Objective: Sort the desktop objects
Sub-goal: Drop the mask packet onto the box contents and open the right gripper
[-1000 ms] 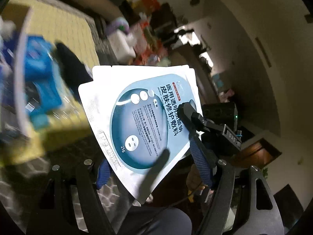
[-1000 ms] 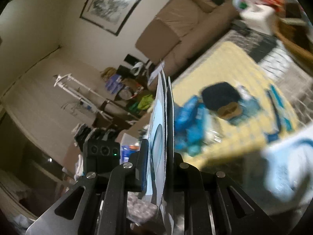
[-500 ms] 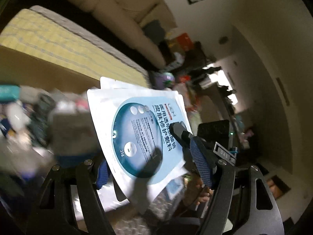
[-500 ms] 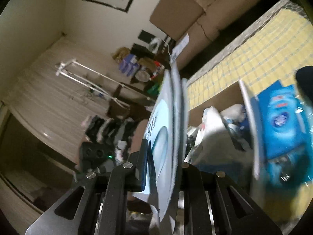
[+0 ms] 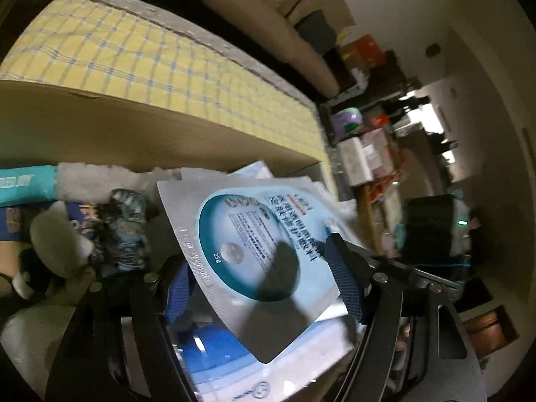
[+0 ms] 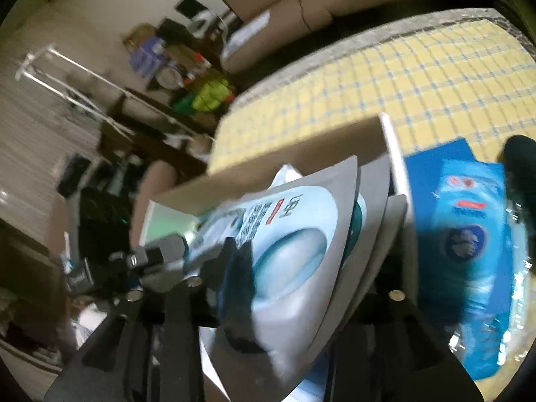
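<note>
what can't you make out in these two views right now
- Face mask sachets, left wrist view: small print too fine and blurred; a shadow covers part.
- Cardboard box, left wrist view: its floor hidden by sachets and clutter.
- Blue packet, right wrist view: label motion-blurred.

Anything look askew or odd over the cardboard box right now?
The face mask sachets hang tilted over the cardboard box, fanned apart, not stacked flat. The right gripper is opening around them.

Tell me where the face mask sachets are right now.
The face mask sachets fill the centre of both wrist views, over the open cardboard box, between the right gripper's opening jaws.
</note>
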